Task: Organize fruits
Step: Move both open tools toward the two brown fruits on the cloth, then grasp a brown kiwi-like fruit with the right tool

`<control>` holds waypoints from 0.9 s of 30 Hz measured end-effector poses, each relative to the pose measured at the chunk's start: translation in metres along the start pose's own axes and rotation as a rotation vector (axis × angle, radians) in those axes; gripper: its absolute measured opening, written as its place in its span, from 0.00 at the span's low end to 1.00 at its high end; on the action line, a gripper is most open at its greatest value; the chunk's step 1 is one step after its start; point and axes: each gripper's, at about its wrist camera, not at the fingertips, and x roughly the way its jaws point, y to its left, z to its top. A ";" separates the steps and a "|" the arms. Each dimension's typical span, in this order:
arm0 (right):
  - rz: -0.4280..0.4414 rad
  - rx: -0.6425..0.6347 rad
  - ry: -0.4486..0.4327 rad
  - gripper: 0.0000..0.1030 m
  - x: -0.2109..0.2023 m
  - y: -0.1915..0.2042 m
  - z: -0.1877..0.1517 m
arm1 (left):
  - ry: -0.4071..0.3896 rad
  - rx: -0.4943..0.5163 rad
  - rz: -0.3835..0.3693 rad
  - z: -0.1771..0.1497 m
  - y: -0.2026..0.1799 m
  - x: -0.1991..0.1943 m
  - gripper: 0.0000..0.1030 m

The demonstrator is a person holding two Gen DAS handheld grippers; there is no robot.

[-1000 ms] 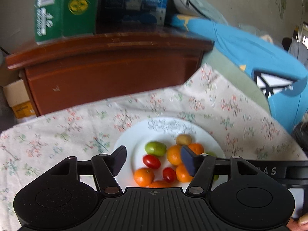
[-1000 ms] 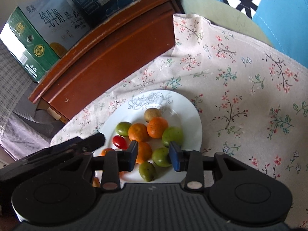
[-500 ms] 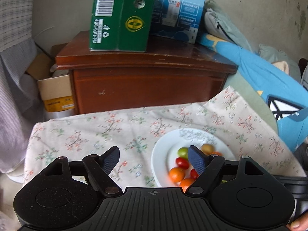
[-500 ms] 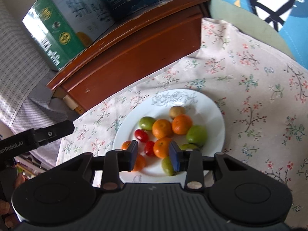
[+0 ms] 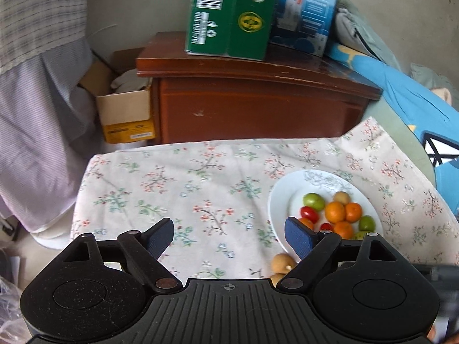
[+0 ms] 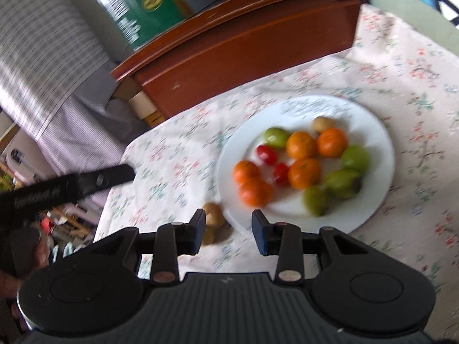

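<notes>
A white plate on a floral cloth holds several oranges, green fruits, two red tomatoes and a brown fruit. Two small brown fruits lie on the cloth just off the plate's near-left rim. My left gripper is open and empty above the cloth, left of the plate. My right gripper is open and empty, above the plate's near edge, with the brown fruits by its left finger. The left gripper's body shows at the left of the right wrist view.
A wooden nightstand stands behind the cloth, with a green carton and a blue carton on top. A cardboard box sits to its left. Striped fabric hangs left; blue bedding lies right.
Both grippers have pulled back and up from the plate; the left one has also swung left. The right gripper's fingers have opened wider. Two brown fruits on the cloth have come into view.
</notes>
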 end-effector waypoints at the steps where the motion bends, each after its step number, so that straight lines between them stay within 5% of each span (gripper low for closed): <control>1: 0.008 -0.009 0.010 0.36 0.002 0.004 -0.003 | 0.000 -0.007 0.003 0.000 0.003 0.000 0.84; 22: -0.025 -0.087 0.043 0.36 0.050 0.036 -0.025 | 0.063 -0.049 0.023 -0.009 0.022 0.004 0.84; 27: -0.040 -0.113 0.034 0.26 0.054 0.038 -0.027 | 0.073 -0.042 0.027 -0.013 0.023 0.006 0.84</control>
